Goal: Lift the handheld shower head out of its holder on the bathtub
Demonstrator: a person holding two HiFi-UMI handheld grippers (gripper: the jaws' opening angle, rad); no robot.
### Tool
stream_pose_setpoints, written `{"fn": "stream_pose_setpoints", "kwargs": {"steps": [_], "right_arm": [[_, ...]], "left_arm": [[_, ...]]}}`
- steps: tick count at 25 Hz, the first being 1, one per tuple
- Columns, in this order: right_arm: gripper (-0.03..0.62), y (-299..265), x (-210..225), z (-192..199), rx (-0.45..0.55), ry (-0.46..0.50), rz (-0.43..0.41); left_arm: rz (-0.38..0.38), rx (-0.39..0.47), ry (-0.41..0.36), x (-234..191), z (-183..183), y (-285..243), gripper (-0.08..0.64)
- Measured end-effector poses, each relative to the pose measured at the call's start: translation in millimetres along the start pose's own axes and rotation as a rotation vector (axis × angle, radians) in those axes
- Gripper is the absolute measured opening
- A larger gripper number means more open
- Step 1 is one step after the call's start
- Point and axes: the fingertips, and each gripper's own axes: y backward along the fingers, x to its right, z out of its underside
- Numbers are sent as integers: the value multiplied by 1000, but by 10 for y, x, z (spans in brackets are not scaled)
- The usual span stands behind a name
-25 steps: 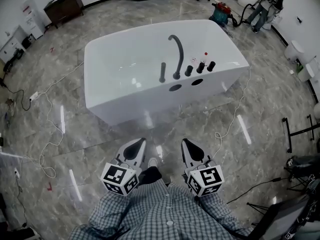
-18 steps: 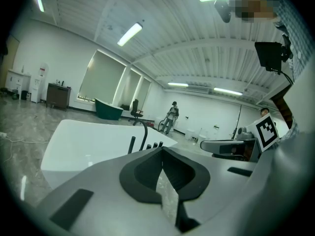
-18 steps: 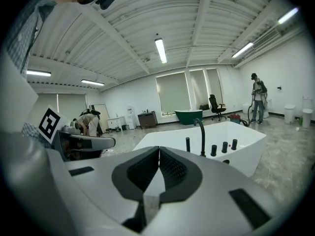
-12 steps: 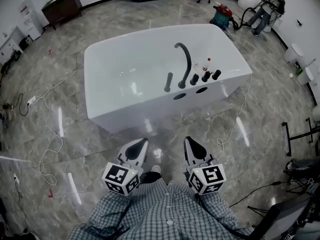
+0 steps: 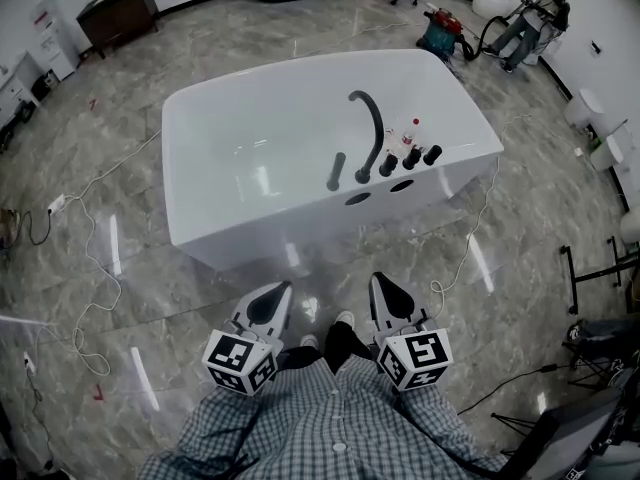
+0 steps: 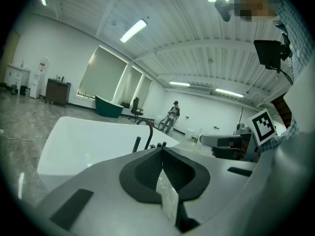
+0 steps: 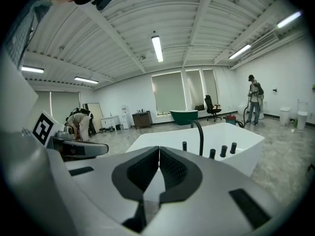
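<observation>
The left gripper (image 5: 268, 306) and the right gripper (image 5: 387, 296) both have their jaws pressed together, with nothing between them. They hang above the floor (image 5: 520, 218), well apart from the bathtub (image 5: 250, 223). The handheld shower head (image 5: 337, 166) stands upright in its holder (image 5: 333, 186) on the tub's rim, beside the curved spout (image 5: 373, 118). I judge that nothing is done yet: approach, grasp and lift all remain.
</observation>
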Motion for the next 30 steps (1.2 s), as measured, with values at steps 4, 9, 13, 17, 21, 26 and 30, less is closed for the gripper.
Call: {"fn": "stream_pose_setpoints", "kwargs": {"steps": [4, 9, 13, 17, 21, 26, 30], "right_arm": [[17, -143, 168, -58, -9, 15, -2], [17, -485, 450, -170, -13, 15, -26], [17, -887, 666, -379, -5, 38, -66], [17, -1282, 987, -545, -16, 49, -98], [17, -1580, 1352, -768, -22, 40, -133], [17, -2003, 1438, -899, -22, 46, -199], [17, -2238, 1492, -868, -29, 99, -253]], "left_arm": [[-12, -4, 3, -79, -50, -162, 6], [-38, -7, 9, -235, -168, -500, 6], [-63, -12, 11, -466, -298, -833, 6], [-85, 15, 14, -598, -509, -1255, 6], [-94, 30, 9, -581, -772, -1714, 6], [-126, 21, -2, -787, -927, -1966, 6], [-150, 19, 4, -880, -938, -2127, 6]]}}
